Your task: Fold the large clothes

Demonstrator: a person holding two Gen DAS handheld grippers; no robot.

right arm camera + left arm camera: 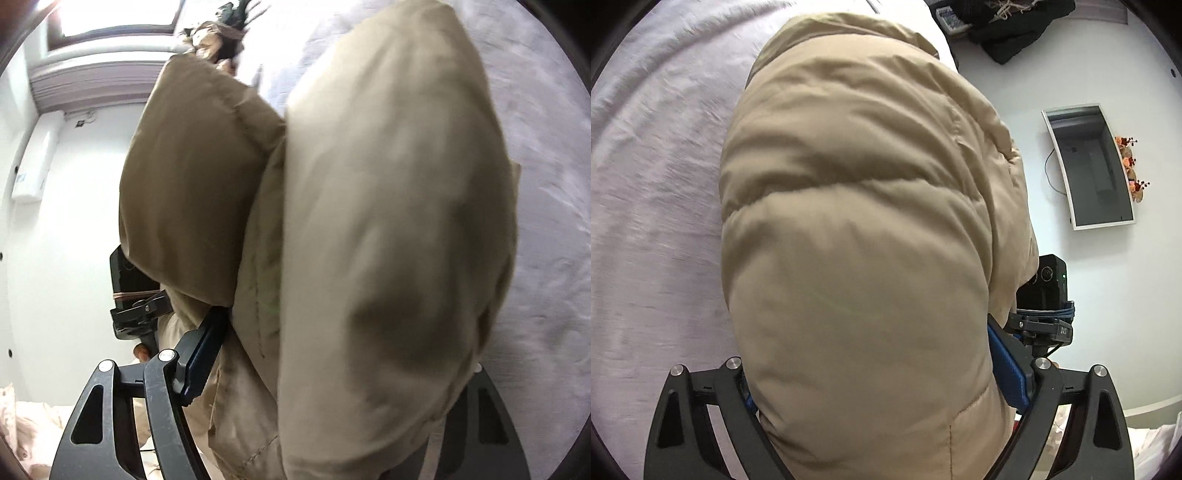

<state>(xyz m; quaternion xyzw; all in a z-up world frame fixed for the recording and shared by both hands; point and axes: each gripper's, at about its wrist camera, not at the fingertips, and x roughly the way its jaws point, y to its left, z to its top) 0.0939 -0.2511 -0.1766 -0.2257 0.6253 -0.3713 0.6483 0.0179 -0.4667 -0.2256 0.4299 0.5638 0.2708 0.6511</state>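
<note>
Holding the jacket (857, 221) up over the bed (646, 184), with both claws gripping its near end side by side. Standing wide, the left claw (877, 373), and pressing on a thick puffy roll of the fabric that is bulging over both fingers. Standing wide too, the right claw (340, 350), with its visible pad lying against the padding and its other finger hidden behind the bulk, so probably also gripping. Seeming to be carrying a half-folded bundle to lay it down. For doing this well: moving both claws together at the same height, not pulling them apart, so that the fold is not opening; lowering the far end first onto the sheet, then the near end; releasing only when the bundle is resting flat. Running away from the claws, the long axis of the jacket, toward the far side of the bed, with the far end pointing away and hanging close above the sheet. Showing two padded lobes lying side by side in the right view, the darker one toward the wall.
</note>
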